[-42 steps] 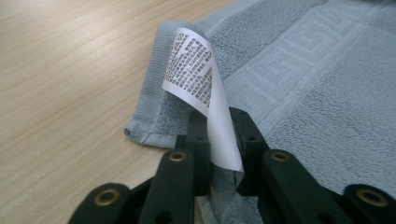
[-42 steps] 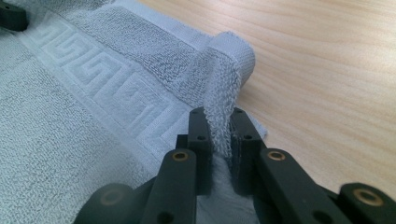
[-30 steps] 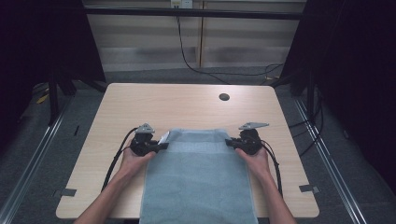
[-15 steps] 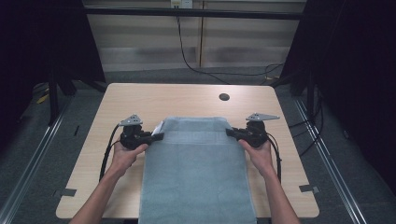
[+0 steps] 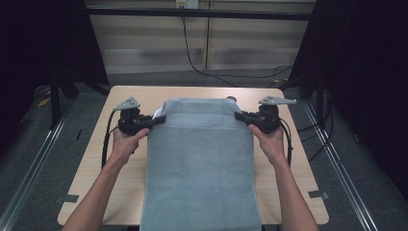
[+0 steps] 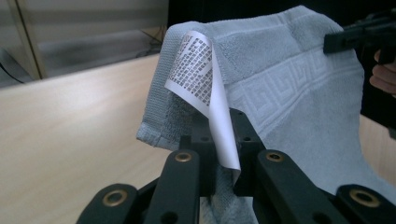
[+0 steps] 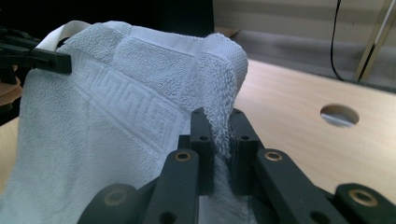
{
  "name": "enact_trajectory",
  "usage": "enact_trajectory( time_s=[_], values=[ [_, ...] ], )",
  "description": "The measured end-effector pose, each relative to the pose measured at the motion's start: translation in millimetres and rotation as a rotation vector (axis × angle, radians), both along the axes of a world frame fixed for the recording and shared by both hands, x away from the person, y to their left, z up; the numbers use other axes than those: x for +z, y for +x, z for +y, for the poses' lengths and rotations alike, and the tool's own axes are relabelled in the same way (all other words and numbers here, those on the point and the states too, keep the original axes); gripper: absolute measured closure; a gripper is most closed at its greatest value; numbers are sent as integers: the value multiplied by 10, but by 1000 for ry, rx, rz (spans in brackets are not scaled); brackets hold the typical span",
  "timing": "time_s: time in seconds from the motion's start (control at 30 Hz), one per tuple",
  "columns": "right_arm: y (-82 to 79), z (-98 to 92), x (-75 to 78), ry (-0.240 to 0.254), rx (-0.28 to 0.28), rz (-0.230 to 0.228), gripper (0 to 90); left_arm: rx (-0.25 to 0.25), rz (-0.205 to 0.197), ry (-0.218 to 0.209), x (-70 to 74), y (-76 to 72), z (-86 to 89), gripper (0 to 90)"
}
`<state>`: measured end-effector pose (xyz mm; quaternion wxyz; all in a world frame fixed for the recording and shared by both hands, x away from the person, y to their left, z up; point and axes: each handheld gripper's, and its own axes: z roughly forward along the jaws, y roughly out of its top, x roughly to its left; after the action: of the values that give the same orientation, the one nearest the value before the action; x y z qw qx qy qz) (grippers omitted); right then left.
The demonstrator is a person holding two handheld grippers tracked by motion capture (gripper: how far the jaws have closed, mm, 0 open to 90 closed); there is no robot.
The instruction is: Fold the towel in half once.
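Towel [image 5: 199, 163]: in the high view you're carrying its far edge toward 12 o'clock, further up the table [image 5: 298, 168] than a second ago, spreading it flat; near end overhanging at 6. Left gripper [image 5: 161, 119] and right gripper [image 5: 239, 115] are clamping the far corners. Left gripper view: jaws closed on towel [image 6: 280, 88], label [image 6: 198, 79] curling over. Right gripper view: jaws pinching a corner [image 7: 219, 70]; table hole [image 7: 339, 115] at 2 o'clock, not obstructing.

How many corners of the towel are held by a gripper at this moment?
2. The left gripper pinches the far left corner of the towel, beside its white label. The right gripper pinches the far right corner. The near corners hang past the table edge, out of sight.
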<state>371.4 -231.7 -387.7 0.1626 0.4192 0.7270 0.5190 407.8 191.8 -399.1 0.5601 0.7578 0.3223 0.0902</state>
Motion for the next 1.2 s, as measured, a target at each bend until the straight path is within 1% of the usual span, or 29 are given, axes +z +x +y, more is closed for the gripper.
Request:
enact_trajectory(
  time_s=[0.03,0.07,0.13,0.17,0.23,0.27,0.3,0.33,0.4,0.43,0.47,0.5,0.53,0.6,0.67,0.7,0.73,0.77,0.8,0.83,0.87,0.93,0.97,1.0,1.03,1.07,1.1,1.13,1.2],
  values=[
    [17,5,44,2,0,-11,831,12,-1,-17,41,20,-3,833],
    [36,9,82,6,2,-19,832,17,-3,-17,78,46,1,834],
    [84,14,146,4,2,-29,833,28,-15,1,141,95,0,835],
    [114,14,177,3,0,-30,833,33,-15,-1,163,113,-2,835],
    [177,12,249,3,-4,-36,835,55,-12,-12,240,200,-19,835],
    [212,9,291,4,-6,-46,837,61,-11,0,297,251,-31,835],
    [246,12,338,6,-13,-53,838,61,-16,0,343,277,-42,836],
    [262,13,376,5,-21,-62,841,60,-30,-10,420,289,-57,837],
    [280,-2,467,39,-32,-93,843,46,-58,-25,516,262,-71,838],
    [285,-23,508,63,-34,-101,843,39,-67,-21,548,240,-77,838],
    [284,-39,528,77,-29,-103,844,25,-75,-13,569,211,-73,838],
    [267,-48,537,82,-25,-96,844,6,-80,-13,577,172,-67,838],
    [238,-49,537,74,-17,-97,843,-3,-84,-8,577,127,-52,838],
    [154,-44,520,69,3,-91,843,-35,-76,-30,543,25,-24,838],
    [15,-35,485,72,39,-73,841,-63,-73,-53,485,-108,-4,836],
    [-57,-29,473,63,44,-73,842,-69,-70,-50,458,-176,1,836],
    [-133,-27,461,63,48,-74,842,-62,-71,-42,434,-249,14,836],
    [-203,-30,448,75,62,-72,842,-78,-68,-47,412,-313,29,837],
    [-278,-30,439,71,70,-70,842,-79,-66,-46,400,-384,47,836],
    [-359,-29,434,62,75,-71,842,-72,-75,-46,395,-464,70,837],
    [-436,-28,429,58,88,-68,842,-94,-79,-42,389,-536,97,837],
    [-609,-17,431,34,108,-69,841,-112,-71,-31,353,-686,156,836],
    [-693,-11,432,32,125,-69,841,-140,-62,-30,321,-759,188,836],
    [-778,-2,431,30,136,-70,841,-149,-65,-29,284,-836,216,835],
    [-855,7,422,30,148,-71,841,-142,-57,-26,247,-907,242,835],
    [-924,18,398,31,165,-59,841,-154,-36,-36,203,-971,262,835],
    [-993,33,358,25,174,-46,841,-162,-27,-39,153,-1041,278,835],
    [-1055,50,302,14,182,-34,841,-168,-15,-29,95,-1108,294,835],
    [-1175,72,168,-12,189,6,841,-181,38,5,-28,-1218,304,835]
  ],
)
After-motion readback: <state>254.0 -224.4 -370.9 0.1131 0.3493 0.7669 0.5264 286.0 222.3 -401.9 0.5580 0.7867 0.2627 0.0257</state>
